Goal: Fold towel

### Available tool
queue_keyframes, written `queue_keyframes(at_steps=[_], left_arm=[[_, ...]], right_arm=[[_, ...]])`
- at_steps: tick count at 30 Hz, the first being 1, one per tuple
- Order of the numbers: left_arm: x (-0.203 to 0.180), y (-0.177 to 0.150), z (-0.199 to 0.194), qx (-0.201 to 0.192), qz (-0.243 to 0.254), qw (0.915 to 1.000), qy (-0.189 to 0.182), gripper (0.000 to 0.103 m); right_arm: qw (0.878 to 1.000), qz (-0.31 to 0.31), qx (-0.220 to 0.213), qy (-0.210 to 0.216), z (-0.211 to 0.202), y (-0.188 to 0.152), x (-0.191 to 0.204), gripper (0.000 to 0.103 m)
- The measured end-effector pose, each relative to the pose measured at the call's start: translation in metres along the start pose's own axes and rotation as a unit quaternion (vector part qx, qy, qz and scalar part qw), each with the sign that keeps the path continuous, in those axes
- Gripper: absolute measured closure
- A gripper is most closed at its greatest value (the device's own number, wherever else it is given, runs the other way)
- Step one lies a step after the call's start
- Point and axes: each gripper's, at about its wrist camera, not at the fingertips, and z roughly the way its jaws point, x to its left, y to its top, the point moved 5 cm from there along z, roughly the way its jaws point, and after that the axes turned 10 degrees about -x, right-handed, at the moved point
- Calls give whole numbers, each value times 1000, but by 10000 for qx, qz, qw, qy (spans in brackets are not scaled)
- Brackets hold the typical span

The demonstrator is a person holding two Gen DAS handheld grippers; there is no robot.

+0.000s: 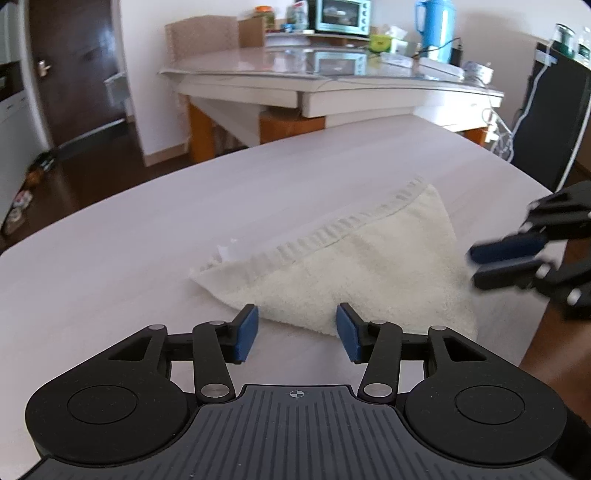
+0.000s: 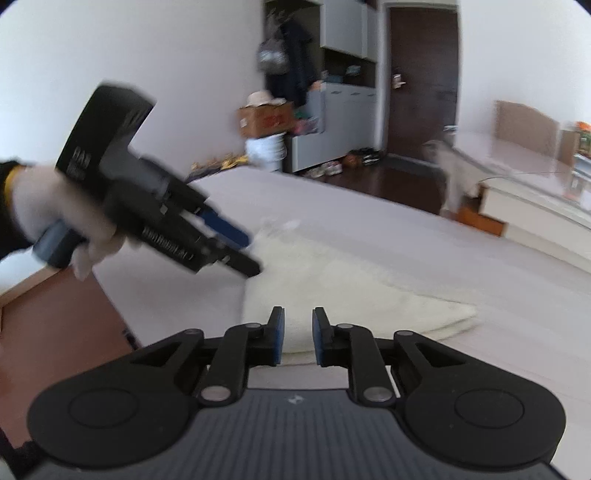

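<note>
1. The towel [image 1: 354, 266], cream-white terry, lies folded into a rough triangle on the pale wood-grain bench [image 1: 147, 229], its ribbed hem running along the far upper edge.
2. In the right wrist view the same towel [image 2: 354, 291] spreads from the near bench edge toward the middle, with one thick folded corner pointing right.
3. The left tool [image 1: 297, 332] hangs just short of the towel's near edge; its blue pads stand moderately apart with nothing between them but bare bench and the towel's rim beyond.
4. The right tool [image 1: 480, 264] comes in from the right of that view, blurred, over the towel's right corner; its two fingers lie close together with a thin gap.
5. From its own camera the right tool [image 2: 298, 339] shows a narrow gap between the pads, the towel's near edge visible behind it; the cloth is not pinched.
6. A gloved hand [image 2: 62, 214] holds the left tool [image 2: 255, 254] there, its tips pointing at the towel's left corner.
7. Beyond the bench stands a glass-topped table [image 1: 280, 70] bearing a toaster oven [image 1: 341, 16] and a blue thermos jug [image 1: 436, 27].
</note>
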Motion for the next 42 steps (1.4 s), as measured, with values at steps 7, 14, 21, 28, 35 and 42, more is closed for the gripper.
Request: queue_keyframes(at_steps=[7, 14, 21, 28, 35, 42], left_arm=[[-4, 0, -28, -301, -350, 9984, 324, 38], [-14, -9, -60, -483, -851, 9926, 714, 18], [-34, -26, -70, -516, -1023, 9902, 799, 9], [-46, -36, -73, -446, -983, 9903, 869, 0], [-48, -40, -71, -379, -975, 9896, 984, 0], [-50, -41, -71, -355, -897, 9903, 1004, 0]], right_arm=[[9963, 461, -277, -663, -45, -3, -27, 72], [9917, 744, -275, -1016, -54, -17, -34, 47], [9902, 942, -241, -998, -49, -19, -34, 17], [9896, 1022, -171, -995, -59, -22, -26, 10], [9883, 1089, -189, -1056, -64, -22, -23, 10], [9883, 1087, -128, -1065, -63, -24, -18, 10]])
